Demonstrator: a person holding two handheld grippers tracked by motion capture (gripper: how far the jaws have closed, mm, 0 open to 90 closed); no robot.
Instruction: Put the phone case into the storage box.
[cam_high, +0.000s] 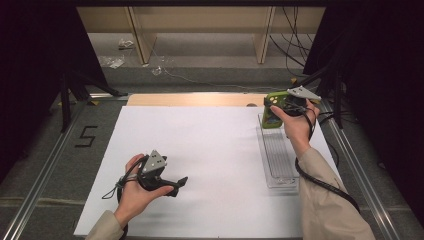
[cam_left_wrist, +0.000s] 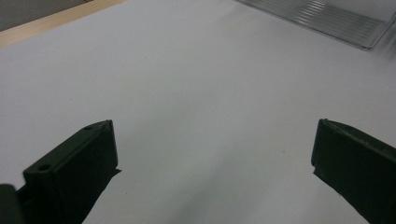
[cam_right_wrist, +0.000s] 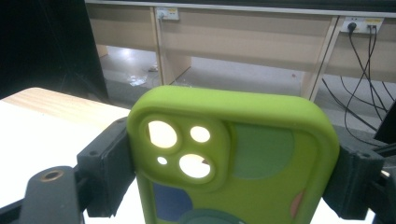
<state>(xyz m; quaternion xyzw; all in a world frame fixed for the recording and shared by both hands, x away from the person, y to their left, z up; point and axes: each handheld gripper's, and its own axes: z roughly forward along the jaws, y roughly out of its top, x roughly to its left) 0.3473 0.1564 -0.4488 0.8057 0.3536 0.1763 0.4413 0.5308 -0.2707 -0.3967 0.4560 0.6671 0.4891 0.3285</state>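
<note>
Green silicone sits clamped between the jaws of the right gripper: a phone case, held by its two long edges, its back to the gripper's camera with the camera cut-outs at its upper left. The jaws stand wide, but only because the case is wide; both pads press on its sides. In the high view the case is held upright, above the far end of a clear tray that lies lengthwise on the right part of the white sheet. Whether its lower edge already touches the tray I cannot tell.

The left gripper rests low at the near left of the sheet, well apart from the tray. Its jaws are spread wide with nothing between them, only bare white sheet showing through the gap, and a corner of the tray farther off.

By my judgement the step in hand is carrying: the case has been picked up and is poised over the tray, so either setting it in or lifting it clear is under way, and the pictures do not settle which. If it goes in, the next move calls for tipping the case flat, lining its length up with the tray's long axis, lowering until it rests on the ribbed floor, and only then spreading the jaws. The walls are narrow, so a skewed case could catch on the rim.

Beyond the sheet lie a strip of wooden table edge, the floor and some cables.
</note>
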